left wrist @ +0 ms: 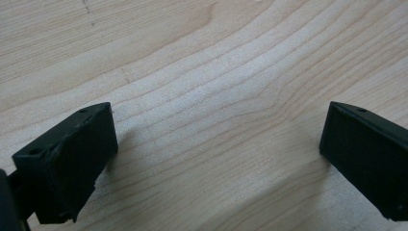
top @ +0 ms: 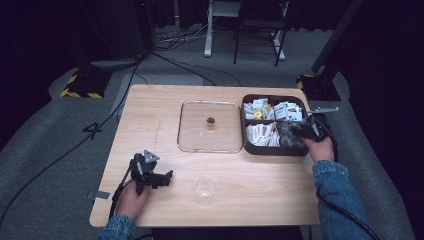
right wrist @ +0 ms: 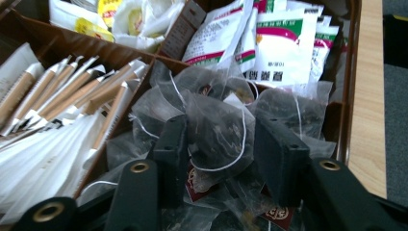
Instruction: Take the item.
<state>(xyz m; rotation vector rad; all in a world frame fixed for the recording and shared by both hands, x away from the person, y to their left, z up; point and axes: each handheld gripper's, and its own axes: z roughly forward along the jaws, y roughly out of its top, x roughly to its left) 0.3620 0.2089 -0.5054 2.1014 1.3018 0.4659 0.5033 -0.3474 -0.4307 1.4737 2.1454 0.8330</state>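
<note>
1. My right gripper (right wrist: 219, 144) is down in the near right compartment of the brown box (top: 248, 146), right in the pile of tea bags (top: 291, 134).
2. From the right gripper view, one mesh tea bag (right wrist: 216, 127) sits between the jaws with its white string looping across the front. The jaws are partly closed around it, but I honestly can't tell if the pads are pressing on it, so I can't say it's gripped.
3. Next compartment over on the left has long paper sticks (right wrist: 57, 110), and the back ones hold white sachets (right wrist: 274, 48) with red and green print.
4. My left gripper (top: 152, 175) is resting on the table (top: 150, 115) near the front left, well apart from the box. Its jaws are wide open with bare wood between them.
5. A clear plastic cup (top: 205, 190) stands upright near the front edge, just to the right of the left gripper.
6. The glass lid (top: 190, 125) lies flat mid-table, touching the box's left side.
</note>
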